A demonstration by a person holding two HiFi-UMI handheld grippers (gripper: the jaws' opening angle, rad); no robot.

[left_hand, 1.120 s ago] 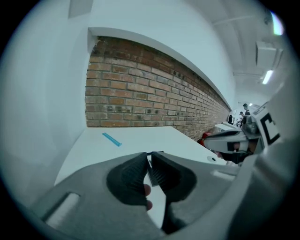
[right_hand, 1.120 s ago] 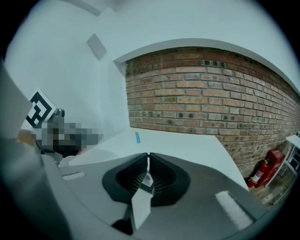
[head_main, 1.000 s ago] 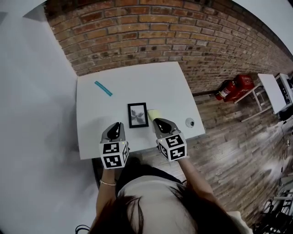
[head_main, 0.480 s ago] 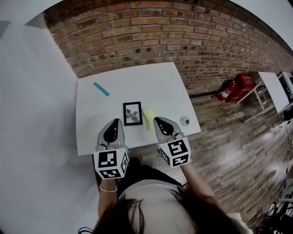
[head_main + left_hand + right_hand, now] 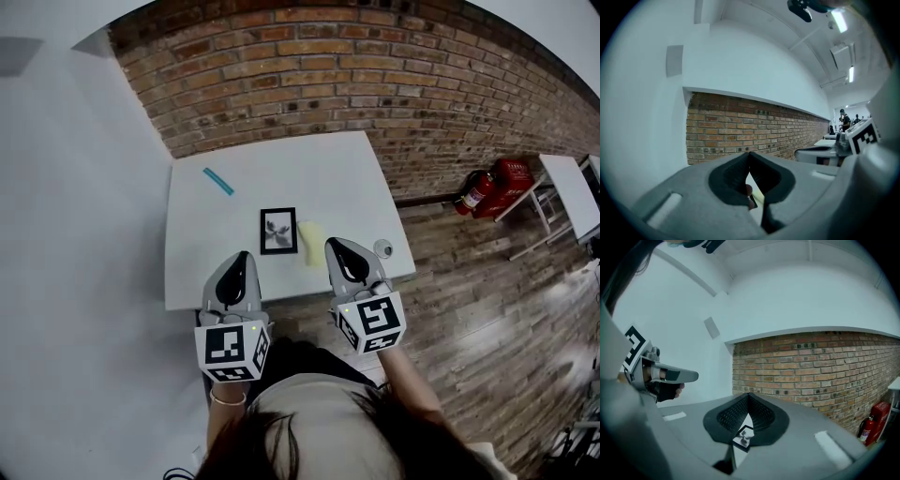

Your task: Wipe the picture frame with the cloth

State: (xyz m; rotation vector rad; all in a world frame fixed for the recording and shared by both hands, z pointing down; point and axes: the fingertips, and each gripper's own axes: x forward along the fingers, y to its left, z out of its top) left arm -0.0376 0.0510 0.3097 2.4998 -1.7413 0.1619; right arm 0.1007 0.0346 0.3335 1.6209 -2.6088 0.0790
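Observation:
A small black picture frame point(image 5: 278, 231) lies flat on the white table point(image 5: 328, 169), and a pale yellow cloth point(image 5: 311, 242) lies right beside it. My left gripper point(image 5: 242, 254) and right gripper point(image 5: 334, 243) hover side by side over the table's near edge, short of both things and held high. Both have just been closing, and their jaws now meet at the tips with nothing between them. In the right gripper view the frame point(image 5: 743, 434) shows below the jaws of my right gripper point(image 5: 749, 395). In the left gripper view my left gripper point(image 5: 749, 154) points at the brick wall.
A teal strip point(image 5: 217, 181) lies at the table's far left and a small round object point(image 5: 382, 248) near its right front corner. A brick wall point(image 5: 356, 75) backs the table. Red fire extinguishers point(image 5: 492, 183) stand on the wooden floor to the right.
Both grippers have risen and drawn back from the table toward the person. Their jaws have closed.

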